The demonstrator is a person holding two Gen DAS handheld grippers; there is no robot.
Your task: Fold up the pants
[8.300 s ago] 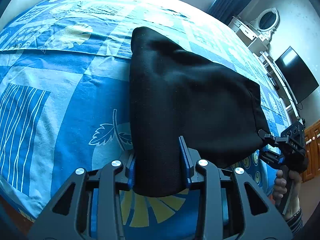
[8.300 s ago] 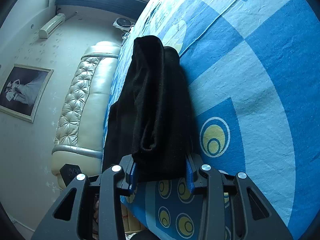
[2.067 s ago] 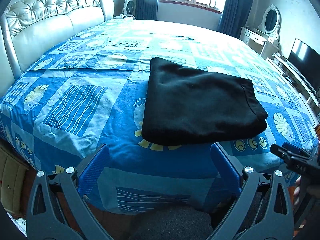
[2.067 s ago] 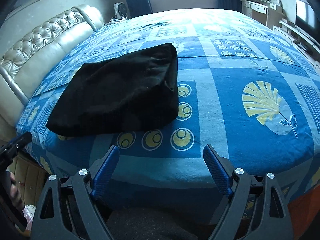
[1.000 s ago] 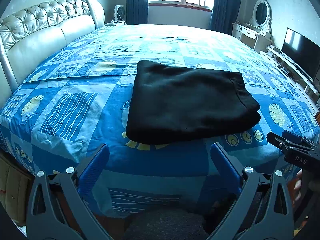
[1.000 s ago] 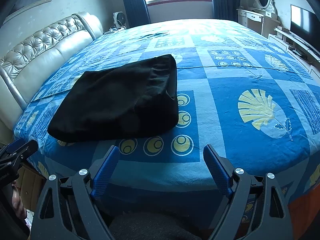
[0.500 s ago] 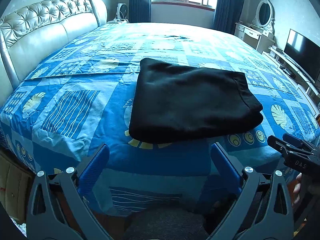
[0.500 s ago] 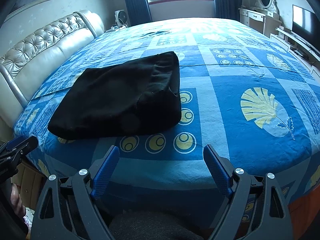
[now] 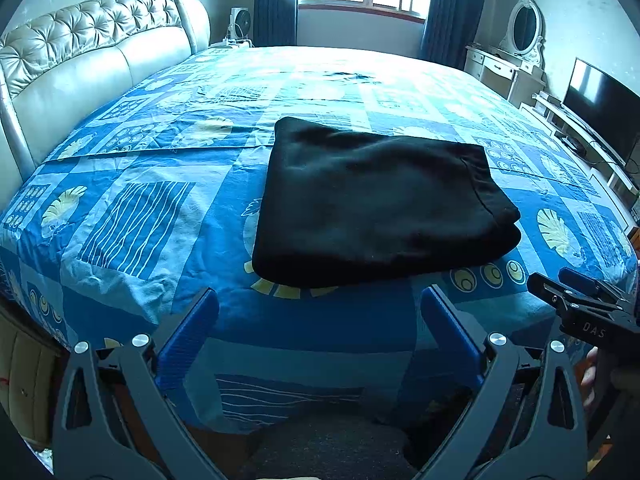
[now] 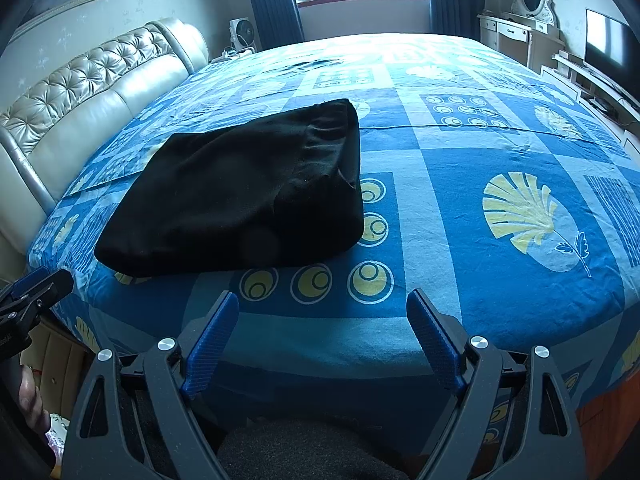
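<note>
The black pants [image 9: 376, 204] are laid as a compact folded rectangle on the blue patterned bedspread [image 9: 132, 216], close to the near edge of the bed, with the thick stacked end toward the right in the left wrist view. The left gripper [image 9: 318, 320] is held off the bed edge with its jaws spread wide and nothing between them; the right gripper [image 10: 322, 316] is likewise held clear, jaws wide apart and empty. The fold appears finished, so the step in hand is judged to be a check and withdrawal. If tidying is wanted, the puckered corner [image 10: 340, 176] should be pressed flat lightly, without the layers being dragged or the stack being shifted
</note>
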